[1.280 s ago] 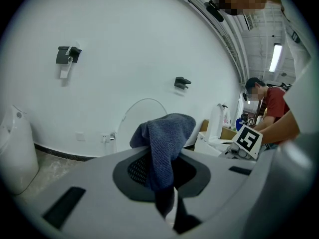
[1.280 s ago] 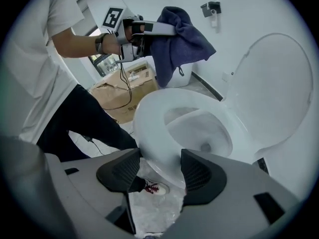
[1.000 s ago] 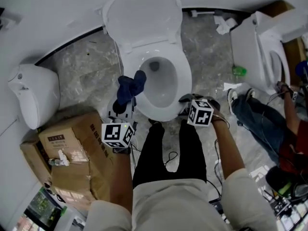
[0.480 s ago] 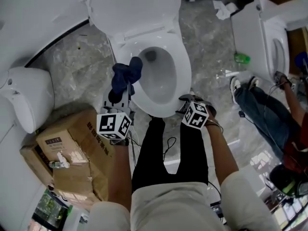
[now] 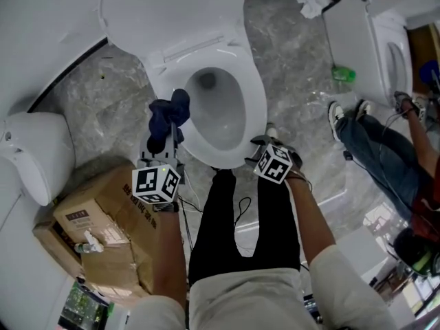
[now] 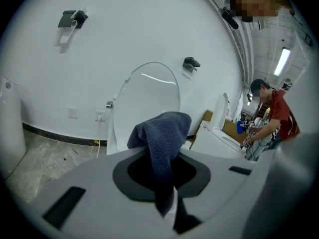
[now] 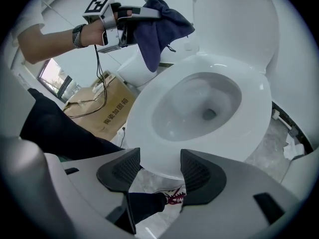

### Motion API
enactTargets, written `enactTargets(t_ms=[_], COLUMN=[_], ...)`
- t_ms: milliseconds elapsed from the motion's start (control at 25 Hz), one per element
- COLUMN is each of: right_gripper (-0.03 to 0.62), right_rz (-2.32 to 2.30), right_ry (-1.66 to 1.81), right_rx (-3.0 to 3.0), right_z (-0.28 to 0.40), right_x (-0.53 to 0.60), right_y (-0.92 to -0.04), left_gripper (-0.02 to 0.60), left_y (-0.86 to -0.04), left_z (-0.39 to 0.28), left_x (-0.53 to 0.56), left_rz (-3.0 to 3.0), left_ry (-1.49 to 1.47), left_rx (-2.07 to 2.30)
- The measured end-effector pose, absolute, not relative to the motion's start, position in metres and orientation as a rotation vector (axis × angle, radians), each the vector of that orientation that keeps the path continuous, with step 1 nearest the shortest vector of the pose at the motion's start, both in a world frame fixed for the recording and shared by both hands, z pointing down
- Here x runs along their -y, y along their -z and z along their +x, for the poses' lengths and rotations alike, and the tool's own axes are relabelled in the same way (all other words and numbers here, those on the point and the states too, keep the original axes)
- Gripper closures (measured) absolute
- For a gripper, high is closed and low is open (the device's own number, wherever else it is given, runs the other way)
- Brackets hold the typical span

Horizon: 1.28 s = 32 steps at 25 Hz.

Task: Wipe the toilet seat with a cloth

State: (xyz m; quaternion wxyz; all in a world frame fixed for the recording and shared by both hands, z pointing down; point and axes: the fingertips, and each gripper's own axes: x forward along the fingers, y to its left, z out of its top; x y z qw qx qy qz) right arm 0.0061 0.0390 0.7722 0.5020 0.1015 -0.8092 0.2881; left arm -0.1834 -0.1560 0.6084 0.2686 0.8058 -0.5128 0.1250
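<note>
Left gripper point(image 5: 165, 143) clamps a bunched dark-blue cloth point(image 6: 162, 133), seemingly waffle-knit; right gripper point(image 7: 160, 169) gapes empty.

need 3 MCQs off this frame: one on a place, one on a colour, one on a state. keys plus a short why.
1. Where is the cloth?
A. Lying on the floor
B. Held by the left gripper at the left side of the toilet seat
C. Down in the bowl

2. What colour is the cloth?
A. White
B. Yellow
C. Dark blue

3. The right gripper is:
A. Open and empty
B. Shut on the cloth
C. Shut on a brush

Key:
1 B: the left gripper view shows the jaws shut on it, and the head view puts it by the seat's left side.
2 C: it reads dark blue in every view.
3 A: the right gripper view shows the pads apart with nothing between them.
</note>
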Motion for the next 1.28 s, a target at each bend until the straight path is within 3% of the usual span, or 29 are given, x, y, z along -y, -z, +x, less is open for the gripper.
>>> enactTargets(t_ms=[440, 800, 920, 1040, 1280], right_gripper=[0.329, 0.334, 0.390, 0.516, 0.542], right_rz=[0.298, 0.412, 0.569, 0.703, 0.880], right_ry=[-0.689, -0.905, -0.939, -0.855, -0.804], right_rx=[1.968, 2.052, 2.142, 2.160, 2.181], right_z=[0.007, 0.009, 0.014, 0.024, 0.059], right_x=[-0.039, -0.022, 0.008, 0.036, 0.087], right_y=[-0.799, -0.787, -0.763, -0.745, -0.713], left_gripper=[0.535, 0.535, 0.535, 0.535, 0.535], left_y=[-0.639, -0.677, -0.685, -0.697, -0.730], left_z=[-0.178, -0.199, -0.202, -0.209, -0.207], left_x=[0.190, 0.209, 0.218, 0.228, 0.251], left_rz=[2.202, 2.096, 2.096, 2.057, 1.937], left_ry=[-0.356, -0.335, -0.346, -0.356, -0.287], left_rx=[1.382, 1.496, 1.574, 1.670, 1.766])
